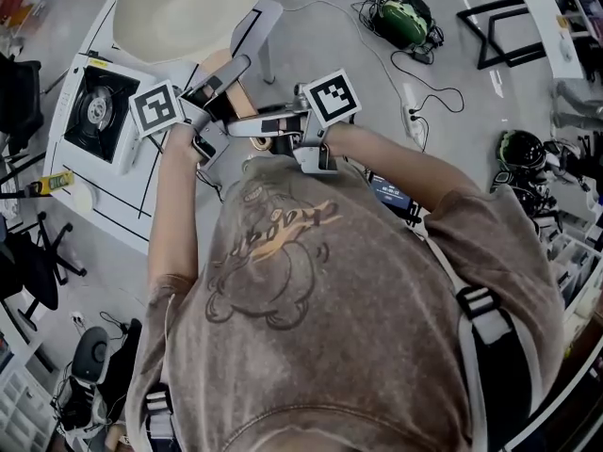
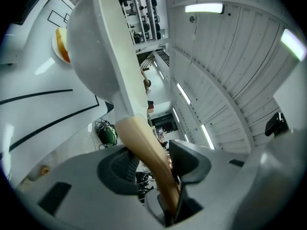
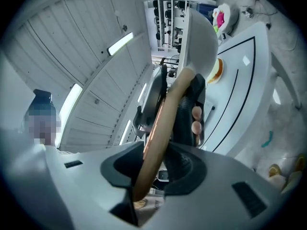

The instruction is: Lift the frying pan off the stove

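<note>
The person's brown shirt (image 1: 311,290) fills the near part and hides what is under it. Both claws are shut tight on the wooden handle (image 2: 144,143). The right claw (image 3: 160,164) has its end. The left claw (image 2: 151,164) is closer to the bowl. The frying pan (image 1: 184,12) is off the stove (image 1: 97,111), over the white counter (image 1: 113,201), cut off at the top edge. Far off, a green thing (image 1: 400,17) lies on the floor (image 1: 311,26).

In the upper left of the head view we see a white table (image 1: 113,213) with black lines on it. A portable gas stove (image 1: 94,111) stands on it near the left edge. Just below the stove lie a small yellow object (image 1: 58,182) and a round pale plate (image 1: 80,198). At the top, a green object (image 1: 405,17) with cables (image 1: 429,88) lies on the grey floor (image 1: 311,36).
</note>
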